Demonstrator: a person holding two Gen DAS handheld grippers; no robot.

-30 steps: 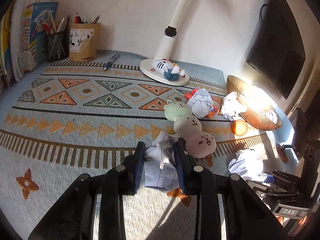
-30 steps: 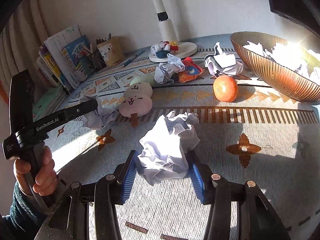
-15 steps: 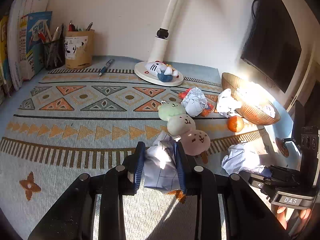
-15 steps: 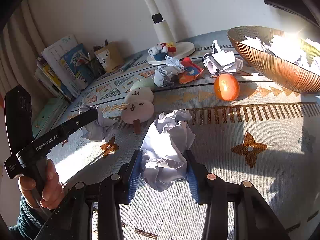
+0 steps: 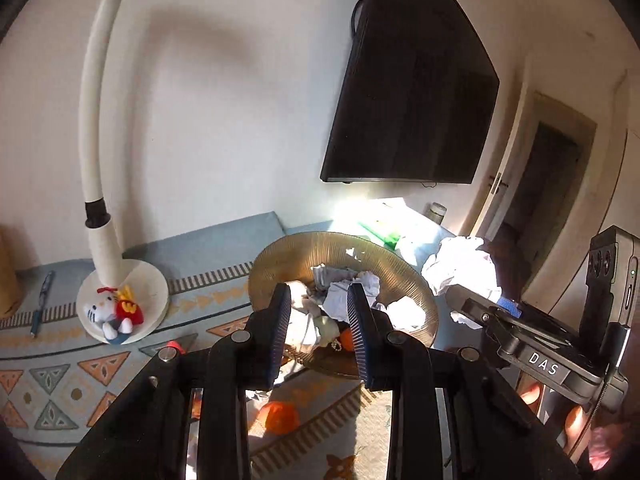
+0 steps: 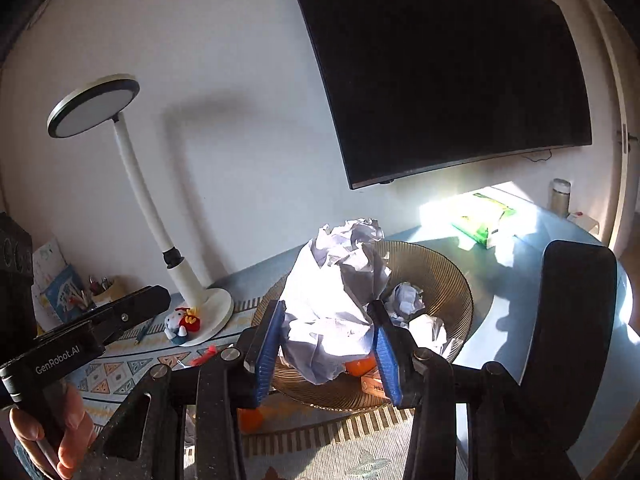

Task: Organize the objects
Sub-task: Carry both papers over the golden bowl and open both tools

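A ribbed amber bowl holding several crumpled paper balls stands on the patterned mat; it also shows in the right wrist view. My left gripper hangs open and empty above the bowl's near rim, with the paper lying in the bowl behind its jaws. My right gripper is shut on a large white crumpled paper ball and holds it above the bowl; the ball also shows at the right of the left wrist view.
A white desk lamp with small plush toys on its base stands left of the bowl. An orange lies on the mat in front. A black monitor hangs on the wall behind. A green packet lies far right.
Both grippers rose from the mat and swung right over the bowl. The left gripper let go of its paper ball and opened. The right still holds its ball.
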